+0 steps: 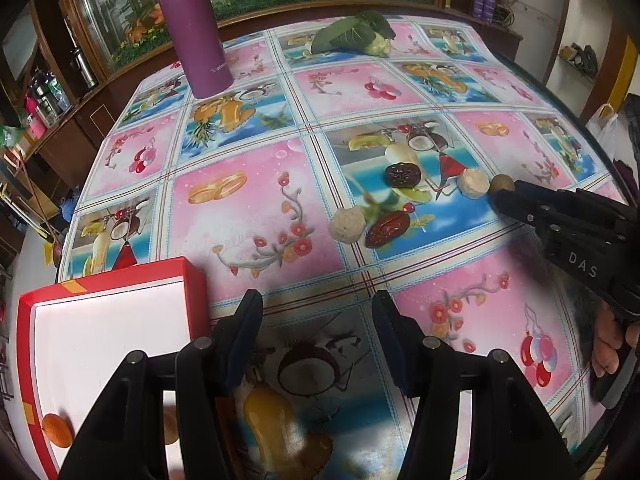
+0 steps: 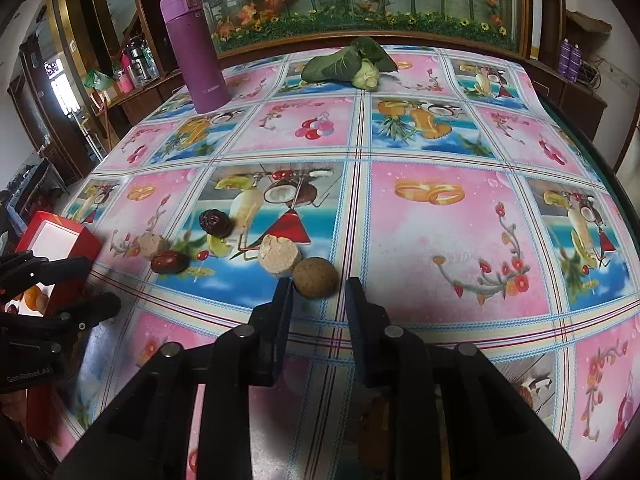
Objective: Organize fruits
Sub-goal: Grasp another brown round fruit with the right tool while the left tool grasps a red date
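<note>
A: Right gripper (image 2: 318, 292) open, fingers (image 2: 282, 300) either side of the brown round fruit (image 2: 315, 278) at lower centre. Best to ease forward till it sits fully between, then close gently.

B: Left gripper (image 1: 318, 312) open too, empty, just beside the red box (image 1: 108, 344) at lower left.

A: Beyond, pale fruit (image 2: 279, 255), two dates (image 2: 170, 262).

B: Orange fruit (image 1: 57, 430) in the box, half hidden; perhaps more behind.

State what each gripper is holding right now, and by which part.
Nothing is held. The left gripper is open over bare tablecloth beside the red box. The right gripper is open, just short of the round brown fruit.
</note>
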### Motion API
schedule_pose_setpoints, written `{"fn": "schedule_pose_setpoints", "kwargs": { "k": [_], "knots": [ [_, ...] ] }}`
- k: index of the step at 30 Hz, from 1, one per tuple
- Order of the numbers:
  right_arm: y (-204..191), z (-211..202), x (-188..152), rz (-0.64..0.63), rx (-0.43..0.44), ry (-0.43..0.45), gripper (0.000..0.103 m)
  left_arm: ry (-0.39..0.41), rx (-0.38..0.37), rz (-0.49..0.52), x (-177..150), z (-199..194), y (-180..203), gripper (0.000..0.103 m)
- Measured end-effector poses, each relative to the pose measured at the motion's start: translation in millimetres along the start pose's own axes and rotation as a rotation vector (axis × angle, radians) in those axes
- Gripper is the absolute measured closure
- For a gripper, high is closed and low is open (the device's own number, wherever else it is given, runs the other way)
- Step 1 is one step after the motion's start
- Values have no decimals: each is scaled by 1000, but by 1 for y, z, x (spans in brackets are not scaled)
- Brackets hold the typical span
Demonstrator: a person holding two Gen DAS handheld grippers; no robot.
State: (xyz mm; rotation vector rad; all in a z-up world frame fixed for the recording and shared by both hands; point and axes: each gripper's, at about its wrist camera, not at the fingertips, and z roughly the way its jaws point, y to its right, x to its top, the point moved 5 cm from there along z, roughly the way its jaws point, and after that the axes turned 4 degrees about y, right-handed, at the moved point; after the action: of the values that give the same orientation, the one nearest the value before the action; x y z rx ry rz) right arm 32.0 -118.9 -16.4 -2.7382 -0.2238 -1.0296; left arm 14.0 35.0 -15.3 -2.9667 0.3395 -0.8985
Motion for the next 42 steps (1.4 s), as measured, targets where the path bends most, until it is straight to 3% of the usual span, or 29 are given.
{"fn": "schedule_pose_setpoints", "kwargs": {
  "k": [13,28,31,36,42],
  "knots": [
    [6,-1,1,36,0,-7,78,-14,-126,-5,17,17,26,47],
    [7,-1,1,41,5,-12,78,17,-173,46,38,33,47,49],
    [7,0,0,41,10,-15,78,30,-170,68,34,30,49,58],
    [8,0,0,38,7,-13,78,33,-163,23,32,28,39,84],
    [7,0,1,31,2,-11,78,44,-167,-10,27,25,34,87]
  ]
}}
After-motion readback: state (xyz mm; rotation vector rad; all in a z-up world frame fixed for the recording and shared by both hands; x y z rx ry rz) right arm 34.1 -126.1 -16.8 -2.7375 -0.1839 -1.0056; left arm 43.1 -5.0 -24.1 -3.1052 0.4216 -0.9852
